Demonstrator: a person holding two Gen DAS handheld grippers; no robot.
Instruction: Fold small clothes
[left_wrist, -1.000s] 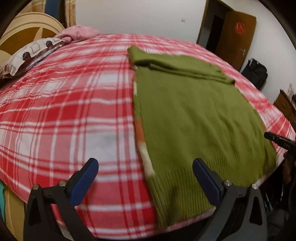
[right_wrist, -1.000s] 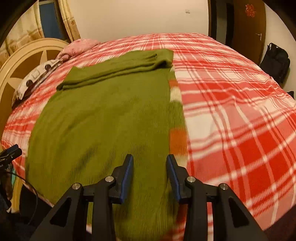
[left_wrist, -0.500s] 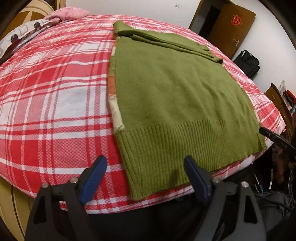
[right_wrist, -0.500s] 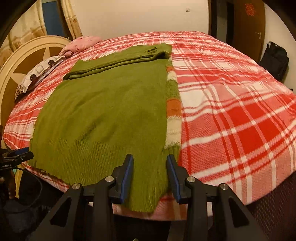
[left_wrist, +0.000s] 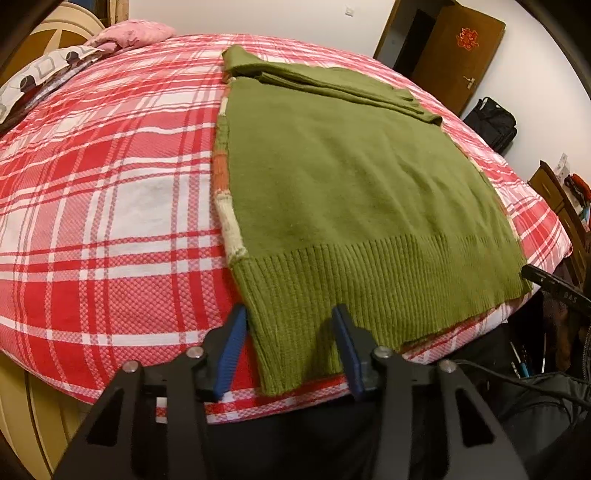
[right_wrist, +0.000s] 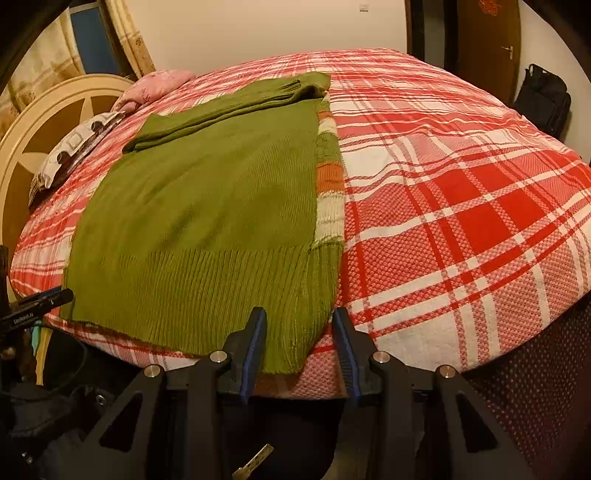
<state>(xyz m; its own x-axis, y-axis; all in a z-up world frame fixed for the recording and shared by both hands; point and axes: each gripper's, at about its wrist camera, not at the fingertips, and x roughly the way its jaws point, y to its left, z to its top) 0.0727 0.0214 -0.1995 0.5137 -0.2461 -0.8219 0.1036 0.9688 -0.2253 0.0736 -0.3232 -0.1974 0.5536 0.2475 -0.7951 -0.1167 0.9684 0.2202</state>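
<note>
Two grippers sit at the near edge of the bed, each poised over one bottom corner of the green sweater. The left gripper has its jaws parted around the ribbed hem's left corner, not yet clenched; the right gripper likewise stands released astride the hem's right corner. To do this step well, I judge both should bite deep into the ribbing, catching both layers, and close together so the hem lifts evenly. Beyond the hem, the body lies flat, an orange-and-cream striped edge showing along its side. Farthest off, the sleeves are already folded across the top, towards the far edge; the hem should probably be carried up there.
</note>
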